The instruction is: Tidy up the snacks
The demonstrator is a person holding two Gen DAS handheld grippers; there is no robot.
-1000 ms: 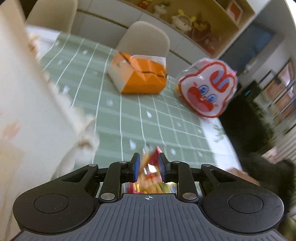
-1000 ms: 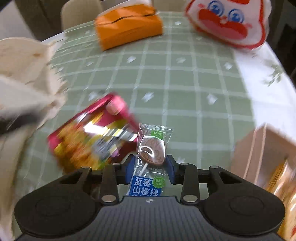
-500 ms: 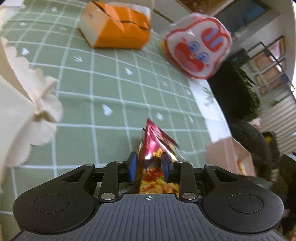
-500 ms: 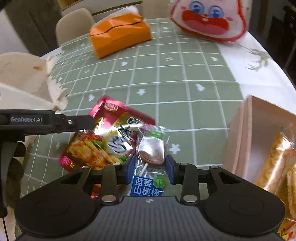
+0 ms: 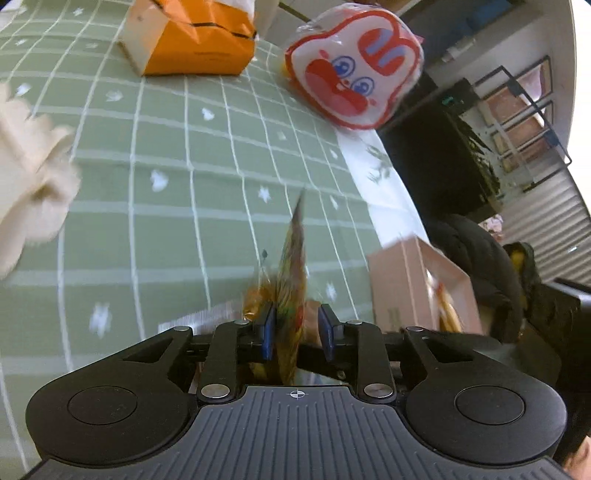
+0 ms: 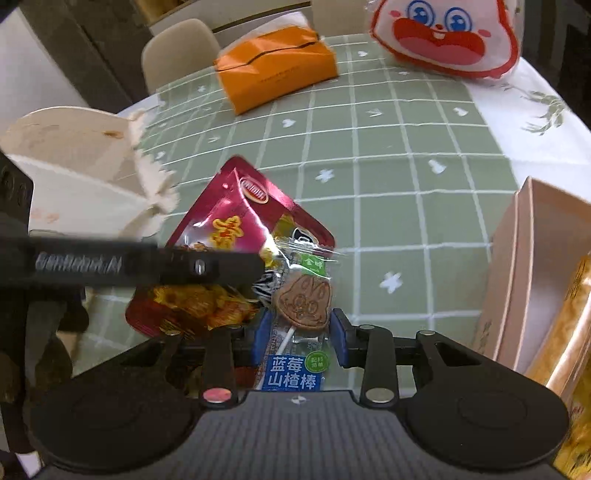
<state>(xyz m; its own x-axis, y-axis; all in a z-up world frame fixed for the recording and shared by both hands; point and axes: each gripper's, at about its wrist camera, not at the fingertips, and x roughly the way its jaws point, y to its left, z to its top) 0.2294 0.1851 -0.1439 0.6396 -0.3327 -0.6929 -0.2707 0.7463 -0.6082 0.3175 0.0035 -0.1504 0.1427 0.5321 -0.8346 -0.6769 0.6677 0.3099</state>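
Note:
My left gripper (image 5: 295,332) is shut on a red foil snack packet (image 5: 293,273), seen edge-on above the green checked tablecloth. In the right wrist view the same packet (image 6: 229,221) hangs from the left gripper's fingers (image 6: 207,267). My right gripper (image 6: 300,334) is shut on a wrapped lollipop (image 6: 304,301) with a brown rabbit-face candy and a blue label. A pink open box (image 6: 524,266) with yellow snack packs stands at the right; it also shows in the left wrist view (image 5: 399,284).
An orange tissue box (image 6: 277,77) and a white-and-red rabbit-face bag (image 6: 447,33) sit at the far side of the table. A cream paper bag (image 6: 77,177) with a serrated edge stands at the left. Chairs stand beyond the table.
The left gripper has swung right with the red packet, which now shows edge-on. The pink box has come closer in both views. The right gripper still holds the lollipop.

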